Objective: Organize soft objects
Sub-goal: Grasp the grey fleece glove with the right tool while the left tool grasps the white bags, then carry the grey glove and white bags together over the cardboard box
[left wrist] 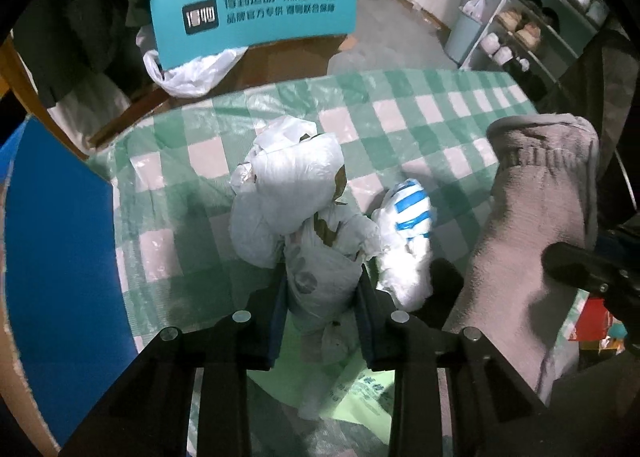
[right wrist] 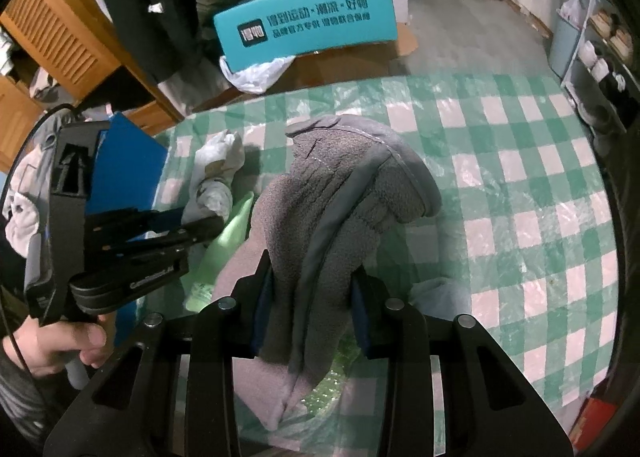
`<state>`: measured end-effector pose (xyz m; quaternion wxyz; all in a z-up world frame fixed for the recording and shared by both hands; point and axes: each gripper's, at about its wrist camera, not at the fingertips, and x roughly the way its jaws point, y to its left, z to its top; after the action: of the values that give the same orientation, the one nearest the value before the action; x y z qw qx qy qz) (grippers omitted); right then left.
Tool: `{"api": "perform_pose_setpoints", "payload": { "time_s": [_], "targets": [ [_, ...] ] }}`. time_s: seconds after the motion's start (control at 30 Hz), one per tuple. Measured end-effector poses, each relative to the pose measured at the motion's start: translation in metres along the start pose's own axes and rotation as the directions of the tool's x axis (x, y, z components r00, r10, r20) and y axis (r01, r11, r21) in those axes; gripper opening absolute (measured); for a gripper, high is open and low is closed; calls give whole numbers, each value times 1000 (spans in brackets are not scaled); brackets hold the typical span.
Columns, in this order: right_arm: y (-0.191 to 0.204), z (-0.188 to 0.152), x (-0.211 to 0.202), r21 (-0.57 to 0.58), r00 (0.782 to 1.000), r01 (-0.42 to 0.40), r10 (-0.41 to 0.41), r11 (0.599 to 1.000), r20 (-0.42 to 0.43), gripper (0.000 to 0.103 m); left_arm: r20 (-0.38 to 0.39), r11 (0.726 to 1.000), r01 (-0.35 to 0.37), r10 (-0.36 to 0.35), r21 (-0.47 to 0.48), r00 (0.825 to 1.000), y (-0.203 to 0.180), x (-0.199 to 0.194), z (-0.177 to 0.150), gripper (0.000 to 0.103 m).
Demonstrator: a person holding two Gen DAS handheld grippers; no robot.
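My left gripper (left wrist: 324,277) is shut on a crumpled white plastic bag bundle (left wrist: 292,193) and holds it over the green checked tablecloth (left wrist: 400,113). A second white bundle with blue stripes (left wrist: 408,225) lies on the cloth just to its right. My right gripper (right wrist: 312,277) is shut on a grey fleece garment (right wrist: 344,193), which drapes upward and over the fingers. The grey fleece also shows at the right of the left wrist view (left wrist: 536,217). The left gripper (right wrist: 200,227) and its white bundle (right wrist: 216,173) show at the left of the right wrist view.
A teal box with printed text (left wrist: 256,17) stands beyond the table's far edge over a white plastic bag (left wrist: 188,73). A blue panel (left wrist: 60,257) is at the left. A shoe rack (left wrist: 532,29) stands at the far right. A light green bag (right wrist: 224,253) lies on the cloth.
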<state>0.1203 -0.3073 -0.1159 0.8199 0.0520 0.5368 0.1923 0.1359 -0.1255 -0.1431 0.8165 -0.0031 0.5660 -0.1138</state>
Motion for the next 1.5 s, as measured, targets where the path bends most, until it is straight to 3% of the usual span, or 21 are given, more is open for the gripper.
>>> {"api": "perform_pose_setpoints", "payload": {
  "time_s": [0.13, 0.53, 0.8, 1.5],
  "targets": [
    [6, 1, -6, -20, 1000, 14, -14, 1000, 10, 33, 12, 1000, 10, -10, 13, 1000, -2, -8, -1, 32],
    [6, -6, 5, -23, 999, 14, -15, 1000, -31, 33, -76, 1000, 14, -14, -8, 997, 7, 21, -7, 32],
    [3, -2, 4, -18, 1000, 18, -19, 1000, -24, 33, -37, 999, 45, -47, -29, 998, 12, 3, -3, 33],
    [19, 1, -17, -57, 1000, 18, -17, 998, 24, 33, 35, 999, 42, -42, -2, 999, 8, -50, -3, 32]
  ]
}}
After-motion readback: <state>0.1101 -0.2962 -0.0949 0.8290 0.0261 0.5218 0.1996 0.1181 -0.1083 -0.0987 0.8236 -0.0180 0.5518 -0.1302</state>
